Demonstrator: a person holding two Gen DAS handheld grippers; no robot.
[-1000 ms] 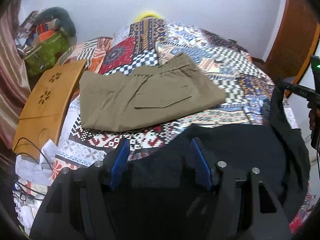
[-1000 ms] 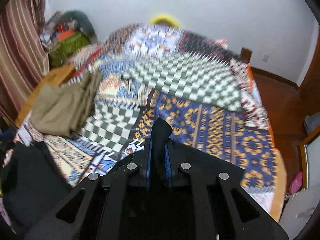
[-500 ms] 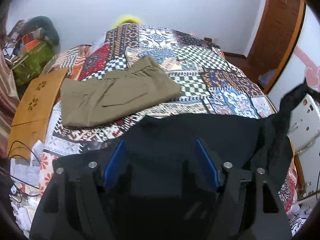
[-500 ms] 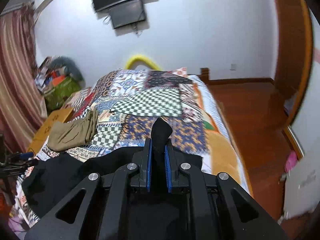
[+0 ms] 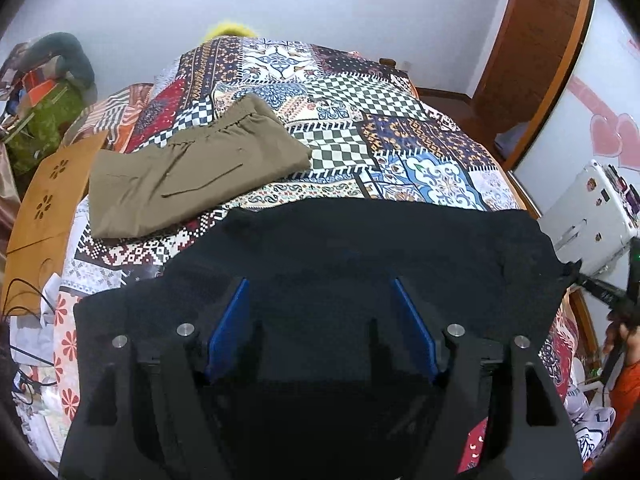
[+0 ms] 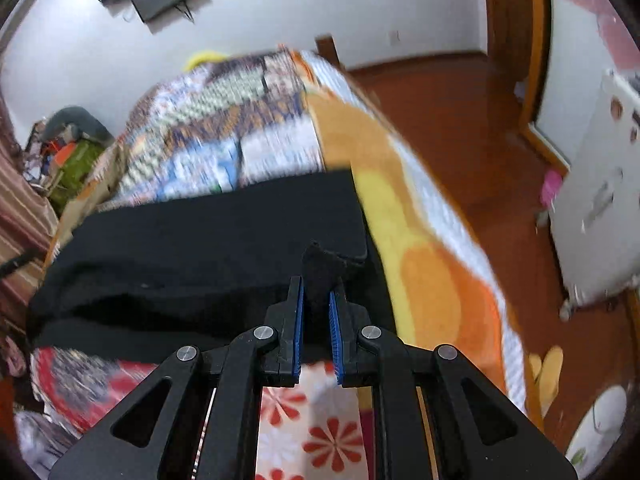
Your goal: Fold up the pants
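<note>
Black pants (image 5: pixel 360 248) lie spread across the near end of the patterned bed (image 5: pixel 400 148), pulled flat, probably so a fold can start. Right gripper (image 6: pixel 316 300) is pinched tight on one corner of the cloth, keeping that edge taut. Left gripper (image 5: pixel 324 312), just opened wider, stands apart over the fabric, pads off it; folded olive pants (image 5: pixel 192 176) lie aside.

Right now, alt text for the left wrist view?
The left gripper stands open over black pants spread on a patchwork bedspread. Folded olive pants lie beyond, to the left. The right gripper pinches the black pants' right corner.
</note>
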